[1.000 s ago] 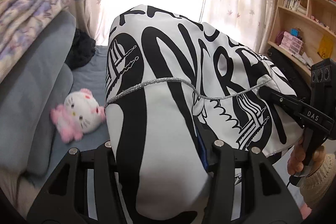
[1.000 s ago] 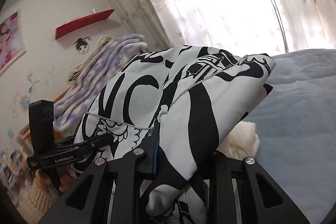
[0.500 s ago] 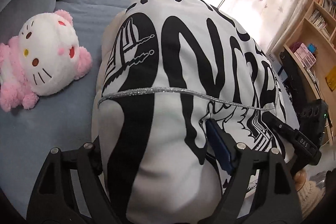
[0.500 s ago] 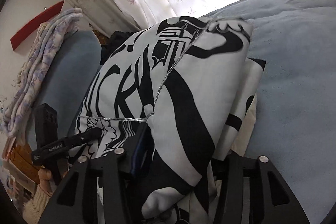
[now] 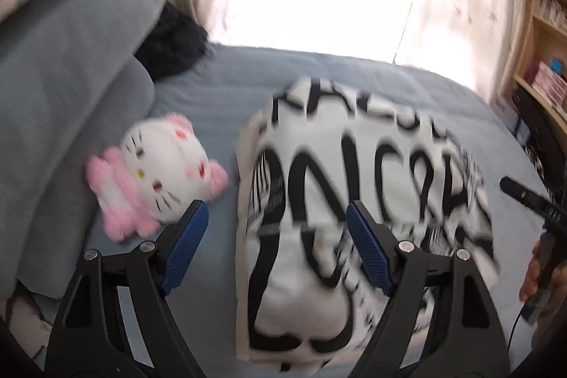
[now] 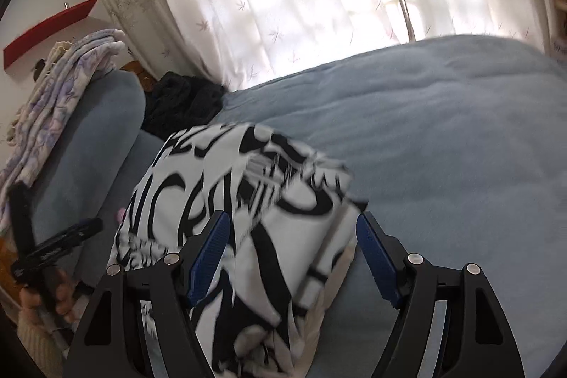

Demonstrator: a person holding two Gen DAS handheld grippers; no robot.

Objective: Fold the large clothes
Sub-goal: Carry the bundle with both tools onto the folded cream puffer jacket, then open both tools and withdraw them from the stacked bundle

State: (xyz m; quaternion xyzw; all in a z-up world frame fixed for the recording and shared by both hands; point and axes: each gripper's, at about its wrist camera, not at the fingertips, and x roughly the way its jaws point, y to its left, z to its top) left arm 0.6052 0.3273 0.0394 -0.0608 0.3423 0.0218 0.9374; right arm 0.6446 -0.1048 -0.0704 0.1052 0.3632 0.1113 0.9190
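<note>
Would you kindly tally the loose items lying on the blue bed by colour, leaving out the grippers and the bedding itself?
Black and white: 1, the folded printed garment
White and pink: 1, the plush cat toy
Black: 1, the dark bundle of cloth by the curtain
Total: 3

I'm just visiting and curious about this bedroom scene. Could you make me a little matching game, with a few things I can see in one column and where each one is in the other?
Things:
1. plush cat toy
2. black-and-white garment
3. patterned blanket
4. black clothing

Places:
A. draped over the top of the grey cushion
B. bunched by the curtain, beyond the cushion
C. lying on the blue bedcover in front of both open grippers
D. at the foot of the cushion, beside the garment

Pairs: 1-D, 2-C, 3-A, 4-B
</note>
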